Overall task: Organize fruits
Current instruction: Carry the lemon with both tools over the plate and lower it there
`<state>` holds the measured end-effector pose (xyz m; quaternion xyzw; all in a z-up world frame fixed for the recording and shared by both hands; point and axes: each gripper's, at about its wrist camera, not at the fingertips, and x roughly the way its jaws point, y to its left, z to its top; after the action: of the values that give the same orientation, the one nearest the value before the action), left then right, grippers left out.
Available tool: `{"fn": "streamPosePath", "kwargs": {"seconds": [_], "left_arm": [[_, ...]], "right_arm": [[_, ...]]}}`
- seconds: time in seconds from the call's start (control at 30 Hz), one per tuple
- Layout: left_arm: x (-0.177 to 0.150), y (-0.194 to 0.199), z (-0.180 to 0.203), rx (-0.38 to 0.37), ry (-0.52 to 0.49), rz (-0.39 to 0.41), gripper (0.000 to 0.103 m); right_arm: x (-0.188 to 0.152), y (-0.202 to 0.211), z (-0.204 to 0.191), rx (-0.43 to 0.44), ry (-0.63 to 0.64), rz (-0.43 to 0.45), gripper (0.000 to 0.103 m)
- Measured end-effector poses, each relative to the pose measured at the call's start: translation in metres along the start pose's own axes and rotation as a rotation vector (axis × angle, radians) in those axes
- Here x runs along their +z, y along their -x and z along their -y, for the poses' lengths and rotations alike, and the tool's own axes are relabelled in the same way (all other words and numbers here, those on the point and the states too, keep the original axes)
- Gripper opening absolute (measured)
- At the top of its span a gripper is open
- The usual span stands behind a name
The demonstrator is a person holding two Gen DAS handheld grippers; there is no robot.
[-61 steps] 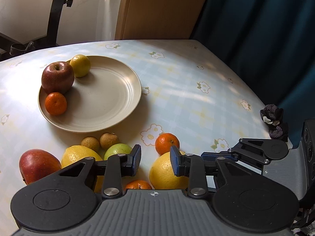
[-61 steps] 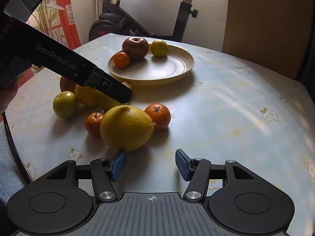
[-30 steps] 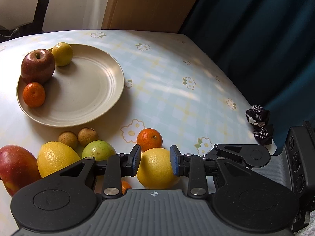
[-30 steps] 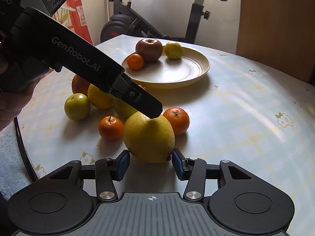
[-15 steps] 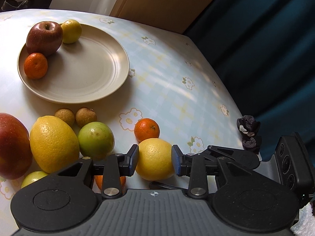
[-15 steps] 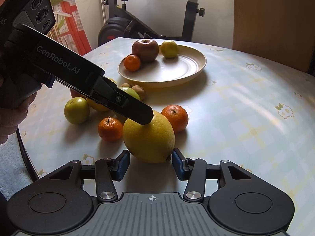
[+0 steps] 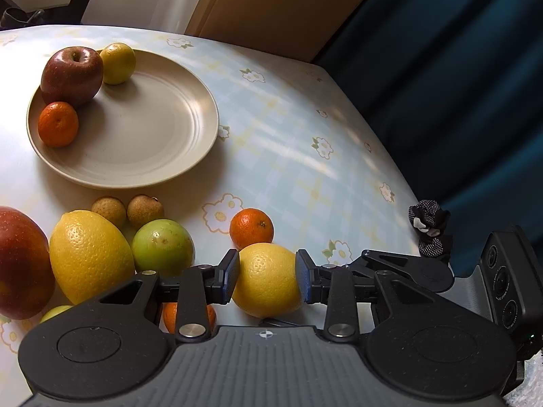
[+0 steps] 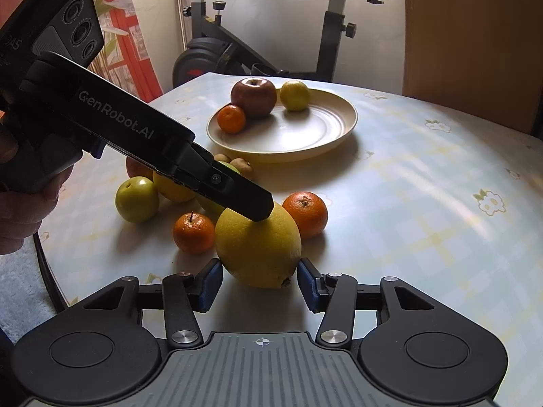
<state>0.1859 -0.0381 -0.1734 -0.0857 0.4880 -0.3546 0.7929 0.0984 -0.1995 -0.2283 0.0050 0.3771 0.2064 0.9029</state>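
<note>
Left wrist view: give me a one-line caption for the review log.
Left gripper shut on a large yellow lemon on the floral tablecloth, with the beige plate beyond.

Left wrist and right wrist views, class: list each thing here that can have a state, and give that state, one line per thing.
left gripper: fingers shut on the big lemon.
right gripper: fingers flank the same lemon low down; contact unclear.
big lemon: held; whether lifted off the table, cannot tell.
plate: partly filled, holding the apple, a mandarin and a small yellow fruit.
</note>
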Motion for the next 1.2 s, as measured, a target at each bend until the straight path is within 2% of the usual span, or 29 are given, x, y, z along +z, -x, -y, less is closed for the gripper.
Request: {"fn": "streamPosePath", "kwargs": {"seconds": [0.33, 0.5, 0.67, 0.93, 1.2], "left_arm": [[0.027, 0.030, 0.011, -0.008, -0.026, 0.102, 0.037], [0.054, 0.047, 0.011, 0.011, -0.037, 0.167, 0.037], [0.092, 0.051, 0.000, 0.047, -0.032, 0.216, 0.037], [0.141, 0.025, -0.036, 0.087, 0.016, 0.182, 0.037], [0.173, -0.018, -0.080, 0.120, 0.092, 0.111, 0.038]], "right_arm": [[0.034, 0.020, 0.004, 0.001, 0.029, 0.093, 0.045], [0.070, 0.017, 0.010, 0.006, 0.073, 0.128, 0.045], [0.112, -0.004, 0.028, 0.027, 0.100, 0.144, 0.045], [0.154, -0.062, 0.057, 0.061, 0.102, 0.103, 0.045], [0.168, -0.121, 0.079, 0.066, 0.072, 0.028, 0.045]]}}
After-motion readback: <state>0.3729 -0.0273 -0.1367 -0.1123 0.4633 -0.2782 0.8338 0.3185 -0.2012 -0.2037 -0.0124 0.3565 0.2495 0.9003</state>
